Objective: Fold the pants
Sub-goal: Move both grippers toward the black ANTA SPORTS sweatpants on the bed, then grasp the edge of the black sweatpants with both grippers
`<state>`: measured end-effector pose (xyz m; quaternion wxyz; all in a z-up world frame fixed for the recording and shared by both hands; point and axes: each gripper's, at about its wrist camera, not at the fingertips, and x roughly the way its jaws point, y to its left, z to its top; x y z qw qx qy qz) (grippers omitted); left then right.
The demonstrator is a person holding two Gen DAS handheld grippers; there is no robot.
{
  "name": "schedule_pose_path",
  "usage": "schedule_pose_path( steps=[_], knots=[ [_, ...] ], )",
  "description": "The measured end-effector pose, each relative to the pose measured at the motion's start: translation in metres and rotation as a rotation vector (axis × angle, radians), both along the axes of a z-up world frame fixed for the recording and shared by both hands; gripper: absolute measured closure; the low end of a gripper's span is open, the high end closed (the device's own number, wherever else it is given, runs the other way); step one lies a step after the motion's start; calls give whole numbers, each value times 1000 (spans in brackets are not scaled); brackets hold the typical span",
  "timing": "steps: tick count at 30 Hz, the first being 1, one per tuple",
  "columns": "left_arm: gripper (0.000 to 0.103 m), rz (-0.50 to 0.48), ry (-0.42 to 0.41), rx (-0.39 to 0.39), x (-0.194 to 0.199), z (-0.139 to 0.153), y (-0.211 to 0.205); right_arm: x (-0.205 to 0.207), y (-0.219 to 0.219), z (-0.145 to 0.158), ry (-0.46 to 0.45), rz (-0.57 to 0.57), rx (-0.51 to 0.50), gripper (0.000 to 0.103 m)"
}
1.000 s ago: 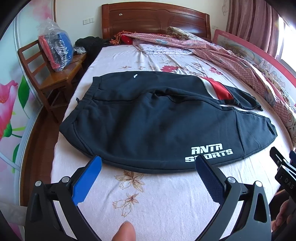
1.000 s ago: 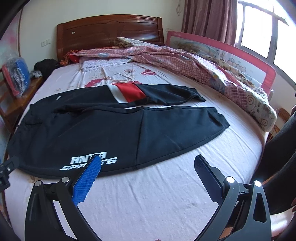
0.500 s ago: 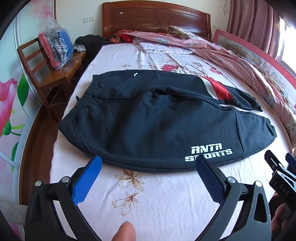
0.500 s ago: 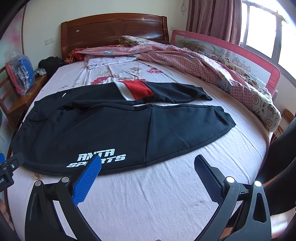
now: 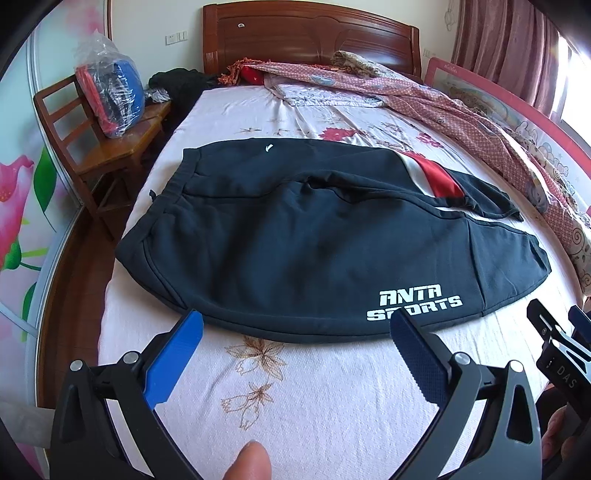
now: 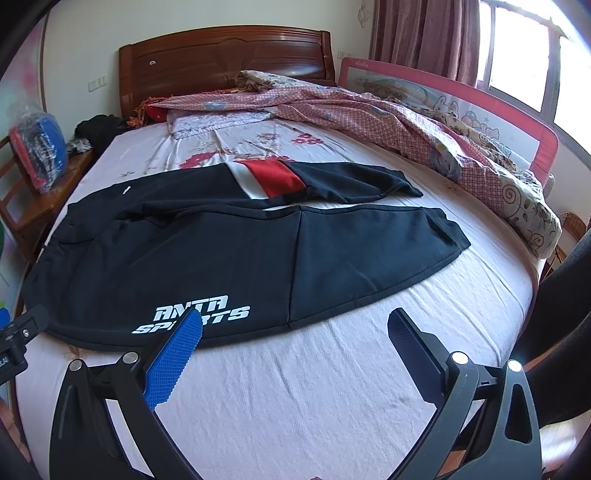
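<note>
Black sweatpants (image 5: pixel 295 240) with white "ANTA SPORTS" lettering lie flat across the bed, waistband at the left, legs to the right. The far leg shows a red and white panel (image 5: pixel 432 173). The pants also show in the right wrist view (image 6: pixel 221 251). My left gripper (image 5: pixel 295 325) is open and empty, just short of the near hem. My right gripper (image 6: pixel 295 325) is open and empty, over the hem near the lettering; its body shows at the right edge of the left wrist view (image 5: pixel 561 350).
The bed has a pale floral sheet (image 5: pixel 314 398) and a wooden headboard (image 5: pixel 310 33). A pink patterned quilt (image 6: pixel 406 122) is heaped along the far and right side by a bed rail (image 6: pixel 461 99). A wooden chair (image 5: pixel 99 147) with a wrapped bundle stands left.
Both grippers have drifted slightly; the right wrist view has shifted so the pants sit further right. Both grippers stay open. The pants have not moved.
</note>
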<state>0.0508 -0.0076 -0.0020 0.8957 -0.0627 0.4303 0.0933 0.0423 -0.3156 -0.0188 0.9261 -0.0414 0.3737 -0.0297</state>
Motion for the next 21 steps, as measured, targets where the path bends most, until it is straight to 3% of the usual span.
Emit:
schedule_pose_path(
  steps=[11,21],
  knots=[
    [2,-18,-7,29,10,3,1,17,-8,0,23,-3,-4,3],
    [2,-30,-40,48,49,15,10,86,-41,19,47,-49,-15,3]
  ],
)
